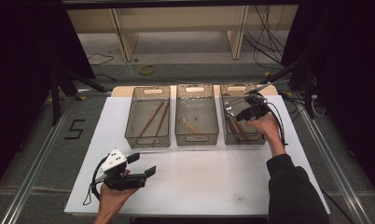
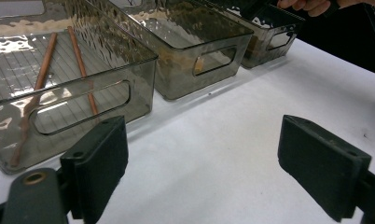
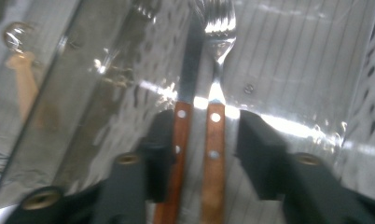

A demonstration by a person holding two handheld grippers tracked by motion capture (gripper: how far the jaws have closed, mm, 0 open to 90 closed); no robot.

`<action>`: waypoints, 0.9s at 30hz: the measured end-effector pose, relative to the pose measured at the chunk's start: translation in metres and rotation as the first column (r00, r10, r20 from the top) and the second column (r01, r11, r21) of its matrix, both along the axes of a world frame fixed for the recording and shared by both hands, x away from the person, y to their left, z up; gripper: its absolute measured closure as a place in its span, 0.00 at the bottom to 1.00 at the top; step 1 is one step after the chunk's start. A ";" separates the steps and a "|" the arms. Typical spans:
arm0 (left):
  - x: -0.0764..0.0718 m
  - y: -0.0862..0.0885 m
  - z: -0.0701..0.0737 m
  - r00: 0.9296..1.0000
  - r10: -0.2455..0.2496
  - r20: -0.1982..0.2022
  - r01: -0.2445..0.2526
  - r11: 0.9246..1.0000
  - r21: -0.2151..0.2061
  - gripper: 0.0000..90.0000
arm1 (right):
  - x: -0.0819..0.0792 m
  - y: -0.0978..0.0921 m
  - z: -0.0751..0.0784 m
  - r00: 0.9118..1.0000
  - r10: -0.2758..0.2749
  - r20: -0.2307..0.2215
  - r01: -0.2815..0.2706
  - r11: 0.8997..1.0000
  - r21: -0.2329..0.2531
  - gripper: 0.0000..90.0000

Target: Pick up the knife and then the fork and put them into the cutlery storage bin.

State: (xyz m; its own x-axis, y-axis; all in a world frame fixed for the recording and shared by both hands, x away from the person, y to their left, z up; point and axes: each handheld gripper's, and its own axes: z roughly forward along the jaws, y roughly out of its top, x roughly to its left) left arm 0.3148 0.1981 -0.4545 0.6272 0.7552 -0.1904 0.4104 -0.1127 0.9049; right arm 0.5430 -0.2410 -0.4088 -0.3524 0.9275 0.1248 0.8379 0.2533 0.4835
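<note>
A fork [image 3: 217, 28] and a knife [image 3: 191, 60], both with wooden handles, lie side by side on the floor of the right clear bin [image 1: 237, 87]. My right gripper [image 3: 206, 130] reaches into that bin, open, with both handles between its jaws. The left jaw is against the knife handle and a small gap separates the fork handle from the right jaw. From above, the right gripper [image 1: 239, 114] hangs over the cutlery [image 1: 232, 123]. My left gripper [image 1: 142, 164] hovers open near the table's front left, nothing between its jaws [image 2: 204, 144].
Three clear bins stand in a row at the back of the white table [image 1: 199, 182]. The left bin [image 1: 147, 140] holds two brown chopsticks [image 2: 80, 60]. The middle bin [image 1: 197, 135] holds a pale wooden utensil [image 1: 192, 126]. Cables lie on the floor beyond.
</note>
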 end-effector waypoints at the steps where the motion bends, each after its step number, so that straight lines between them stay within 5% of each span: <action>1: 0.000 0.000 0.000 1.000 0.000 0.000 0.000 1.000 0.000 0.17 | -0.001 0.001 0.002 1.000 0.008 0.010 -0.008 1.000 -0.004 0.61; 27: 0.000 0.000 0.000 1.000 -0.002 0.000 0.002 1.000 0.002 0.17 | -0.021 -0.002 0.015 0.994 0.055 0.089 -0.062 0.996 0.070 0.50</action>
